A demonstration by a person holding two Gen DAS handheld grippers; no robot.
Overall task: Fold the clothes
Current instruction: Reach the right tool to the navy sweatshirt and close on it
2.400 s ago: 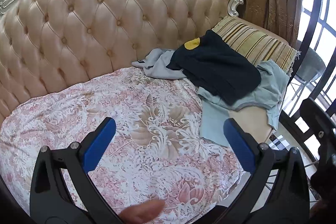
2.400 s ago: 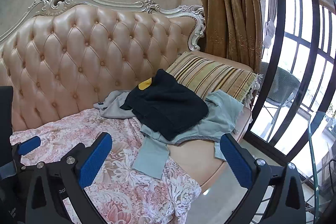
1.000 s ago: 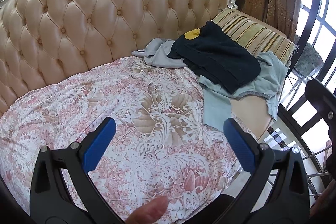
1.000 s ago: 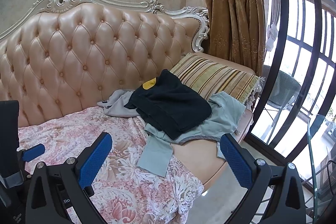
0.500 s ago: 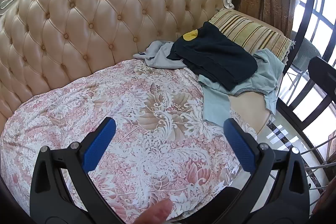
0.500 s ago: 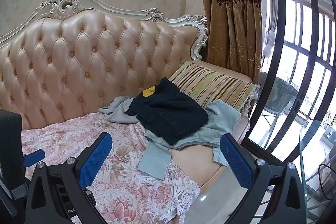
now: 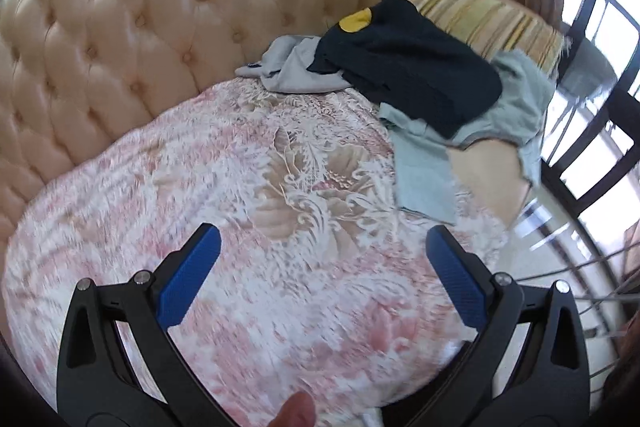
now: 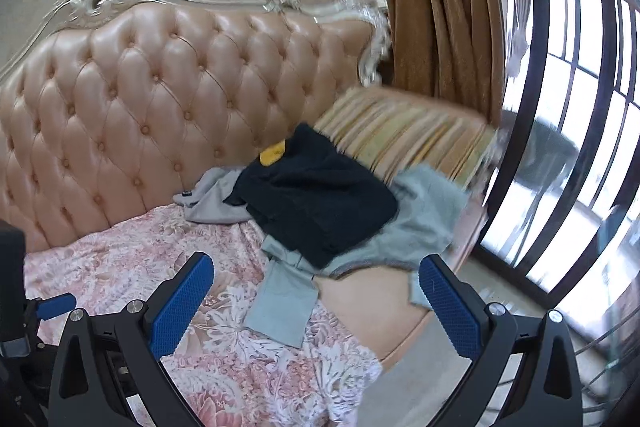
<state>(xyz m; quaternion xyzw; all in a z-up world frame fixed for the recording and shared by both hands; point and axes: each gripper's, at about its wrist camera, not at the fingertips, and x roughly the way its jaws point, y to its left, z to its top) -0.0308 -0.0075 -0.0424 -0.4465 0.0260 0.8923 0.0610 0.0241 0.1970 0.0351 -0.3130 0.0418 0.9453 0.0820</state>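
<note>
A pile of clothes lies at the sofa's right end. On top is a dark navy garment [image 7: 416,67] [image 8: 320,203] with a yellow patch [image 7: 355,20]. Under it spreads a pale green-grey garment [image 7: 516,107] [image 8: 416,223], one flap of which [image 7: 424,179] [image 8: 280,307] hangs onto the floral cover. A light grey garment [image 7: 292,67] [image 8: 216,203] lies crumpled behind. My left gripper [image 7: 320,279] is open over the cover, well short of the pile. My right gripper [image 8: 316,303] is open, with the flap and bare seat seen between its fingers.
A pink and white floral lace cover [image 7: 200,207] [image 8: 120,259] spreads over the seat. The tufted beige backrest [image 7: 140,7] [image 8: 160,99] rises behind. A striped cushion [image 7: 480,15] [image 8: 408,139] sits at the right, beside brown curtains [image 8: 440,7] and a dark-framed window [image 8: 560,127]. A fingertip [image 7: 294,413] shows at the bottom.
Both views have moved closer to the sofa and now show motion blur. The left view tilts down more onto the cover. The clothes have not moved and both grippers stay open.
</note>
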